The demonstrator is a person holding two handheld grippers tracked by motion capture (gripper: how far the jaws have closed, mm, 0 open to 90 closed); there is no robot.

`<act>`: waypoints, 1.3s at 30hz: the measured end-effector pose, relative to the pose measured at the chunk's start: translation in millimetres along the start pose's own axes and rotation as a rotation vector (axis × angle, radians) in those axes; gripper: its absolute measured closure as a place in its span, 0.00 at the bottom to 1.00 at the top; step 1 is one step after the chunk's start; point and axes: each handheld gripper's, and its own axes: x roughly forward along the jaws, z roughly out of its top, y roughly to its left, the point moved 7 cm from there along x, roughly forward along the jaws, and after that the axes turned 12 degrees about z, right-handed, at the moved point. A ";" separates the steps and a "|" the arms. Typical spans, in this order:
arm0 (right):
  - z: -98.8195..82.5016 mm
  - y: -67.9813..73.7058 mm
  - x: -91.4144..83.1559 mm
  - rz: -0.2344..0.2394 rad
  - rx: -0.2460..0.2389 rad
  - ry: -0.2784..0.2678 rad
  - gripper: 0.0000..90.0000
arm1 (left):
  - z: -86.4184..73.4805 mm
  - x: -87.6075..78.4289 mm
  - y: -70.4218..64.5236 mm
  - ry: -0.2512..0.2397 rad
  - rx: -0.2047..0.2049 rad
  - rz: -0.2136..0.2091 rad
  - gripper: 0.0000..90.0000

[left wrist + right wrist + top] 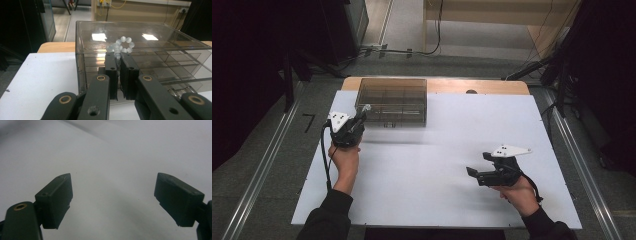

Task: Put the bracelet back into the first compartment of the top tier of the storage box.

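grey floor, dark curtains, floor cables

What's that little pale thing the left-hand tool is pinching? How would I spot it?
Find the smoky clear box at the white table's far left. Just before it, the left gripper pinches a small bracelet of milky round beads, the one pale, beaded thing there.

Your sleeves are black; both tongs black, brass rivets, white three-cornered plates, black cables.

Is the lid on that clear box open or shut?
Shut. In the left gripper view the box has its flat lid lying level across the top, with ceiling lights reflecting off it. The left gripper holds a bead ring just before it.
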 end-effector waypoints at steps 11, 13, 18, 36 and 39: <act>-4.2 -5.8 -10.5 -0.017 0.021 -0.017 0.16 | -1.6 3.3 -1.4 0.007 0.010 0.007 0.88; -5.0 -7.1 -12.3 -0.019 0.026 -0.019 0.16 | -1.2 2.4 -2.2 0.002 0.015 0.008 0.85; -5.9 -9.7 -16.2 -0.027 0.037 -0.028 0.16 | -0.2 0.9 -1.9 0.001 0.009 0.011 0.77; -13.6 -22.5 -38.8 -0.062 0.077 -0.068 0.16 | 2.4 -20.4 11.4 -0.009 -0.004 0.067 0.51; -15.5 -24.3 -41.9 -0.065 0.085 -0.074 0.16 | 0.2 -27.0 16.8 0.003 -0.008 0.078 0.45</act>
